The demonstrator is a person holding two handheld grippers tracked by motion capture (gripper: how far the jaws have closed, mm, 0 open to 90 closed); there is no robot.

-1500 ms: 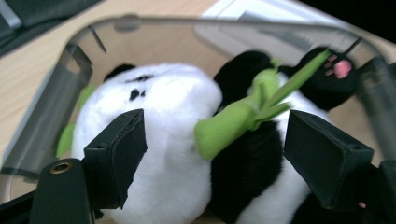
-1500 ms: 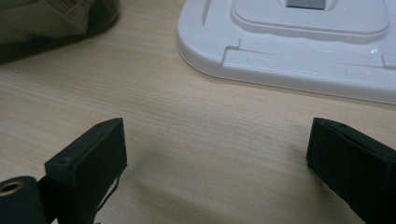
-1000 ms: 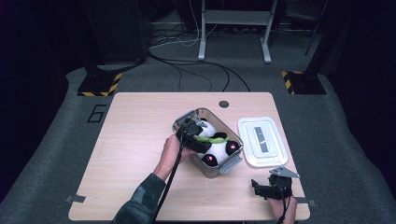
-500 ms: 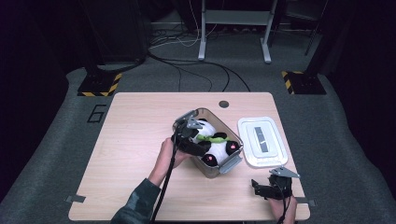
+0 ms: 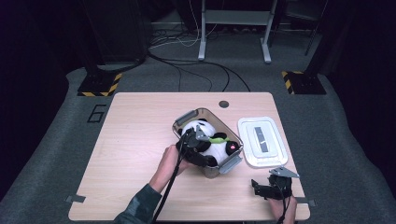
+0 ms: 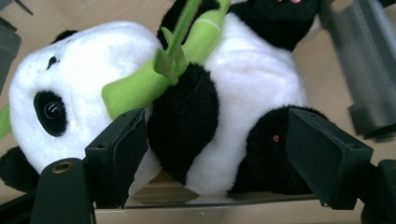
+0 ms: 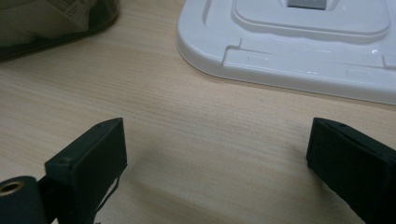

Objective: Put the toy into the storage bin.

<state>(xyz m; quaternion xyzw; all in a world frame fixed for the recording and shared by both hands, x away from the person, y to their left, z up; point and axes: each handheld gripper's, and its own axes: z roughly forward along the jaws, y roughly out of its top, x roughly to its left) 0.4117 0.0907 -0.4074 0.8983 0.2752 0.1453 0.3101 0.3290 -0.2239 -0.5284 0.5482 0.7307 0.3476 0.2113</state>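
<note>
The left gripper (image 6: 215, 154) has its jaws spread wide around the plush panda (image 6: 196, 93): in the left gripper view one black jaw sits against the white chest near the green bamboo stalk (image 6: 140, 84) the toy carries, the other against a black leg, with a black arm and white belly between them. Whether the pads actually press into the fur or only stand beside it I cannot tell. In the high view this left gripper (image 5: 194, 147) reaches over the near rim of a clear plastic box (image 5: 187, 116) with grey clip handles, and the panda (image 5: 210, 144) lies inside that box, near the middle of the desk (image 5: 135, 140). The person's left hand (image 5: 170, 161) holds the gripper just beside the box's near corner.

The right gripper (image 7: 215, 163) hangs just above bare wood with its jaws spread and nothing between them. In the high view it (image 5: 268, 186) is at the desk's near right edge, well apart from the box. A white lid (image 5: 261, 140) lies flat on the desk to the right of the box, between it and the desk's right edge; its rim (image 7: 289, 60) shows ahead of the right gripper
</note>
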